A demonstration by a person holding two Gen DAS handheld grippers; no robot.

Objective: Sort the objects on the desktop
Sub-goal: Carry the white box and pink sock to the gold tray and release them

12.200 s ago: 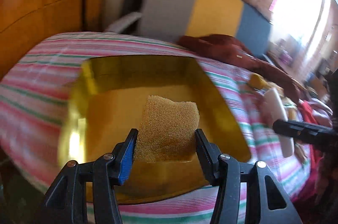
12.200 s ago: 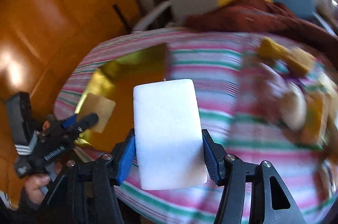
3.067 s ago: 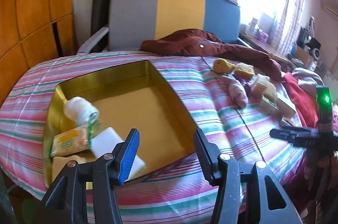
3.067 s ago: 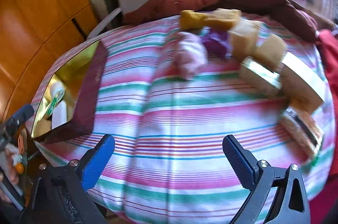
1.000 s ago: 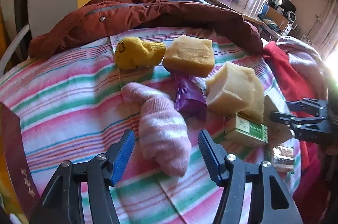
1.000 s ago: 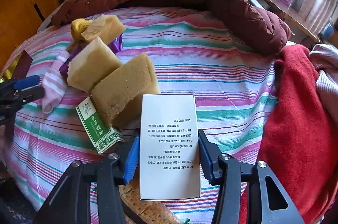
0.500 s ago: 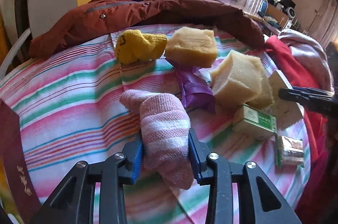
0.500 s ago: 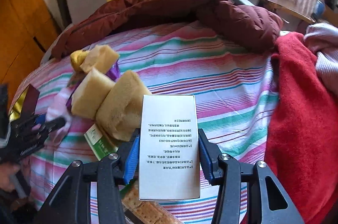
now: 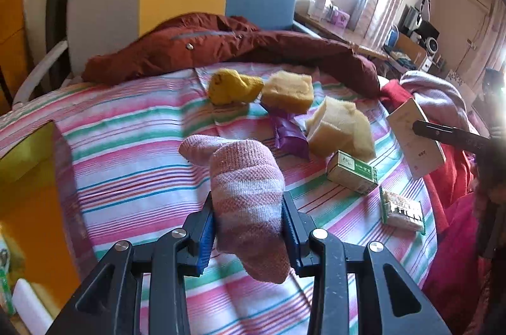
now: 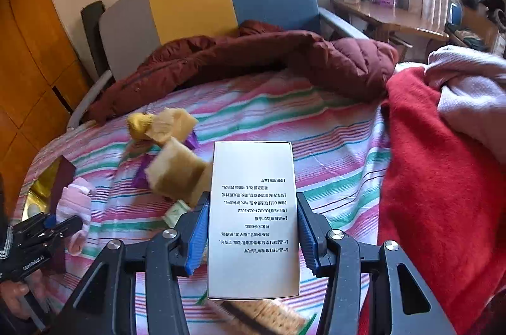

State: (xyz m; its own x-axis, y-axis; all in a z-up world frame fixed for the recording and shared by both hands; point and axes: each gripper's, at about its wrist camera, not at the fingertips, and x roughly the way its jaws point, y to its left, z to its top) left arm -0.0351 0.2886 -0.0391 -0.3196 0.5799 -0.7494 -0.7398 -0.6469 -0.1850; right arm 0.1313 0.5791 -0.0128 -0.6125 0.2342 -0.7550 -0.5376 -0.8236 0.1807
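Left gripper pinching soft pink striped knit sock; right gripper clamping white printed cardboard box. Risk: limp sock slipping free, snagging gold tray's near-left rim.

A left gripper clamps a pink striped sock between its blue pads, the toe hanging below the jaws. Beneath lies a striped cloth. Beyond the sock sit a yellow sock, two tan sponges and, a purple wrapper, a green box and a cracker packet. At right, another gripper holds a white box. A gold-lined tray sits at left.
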